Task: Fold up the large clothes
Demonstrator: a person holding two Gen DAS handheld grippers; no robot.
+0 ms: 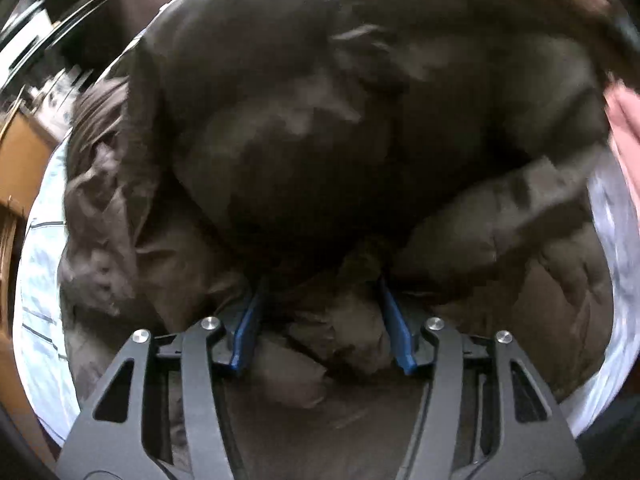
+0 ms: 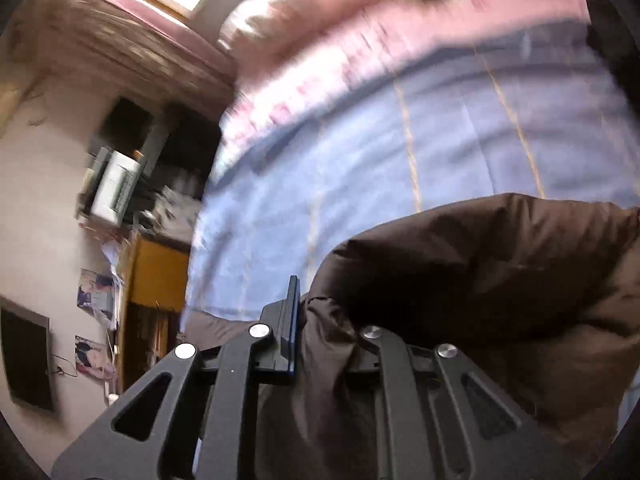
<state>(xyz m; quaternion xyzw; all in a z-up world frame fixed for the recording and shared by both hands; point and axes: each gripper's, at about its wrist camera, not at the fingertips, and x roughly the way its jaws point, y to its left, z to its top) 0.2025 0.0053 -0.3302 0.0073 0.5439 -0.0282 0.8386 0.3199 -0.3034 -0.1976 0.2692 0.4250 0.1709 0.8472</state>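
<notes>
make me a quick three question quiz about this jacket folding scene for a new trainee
1. True or false: the jacket is dark brown.
2. What is the right gripper closed on? A) pink bedding B) jacket fabric C) nothing
3. What lies under the jacket?

Key:
1. True.
2. B: brown fabric is bunched between its fingers.
3. A light blue sheet. The left gripper stands with its jaws apart over a fold of the jacket.
</notes>
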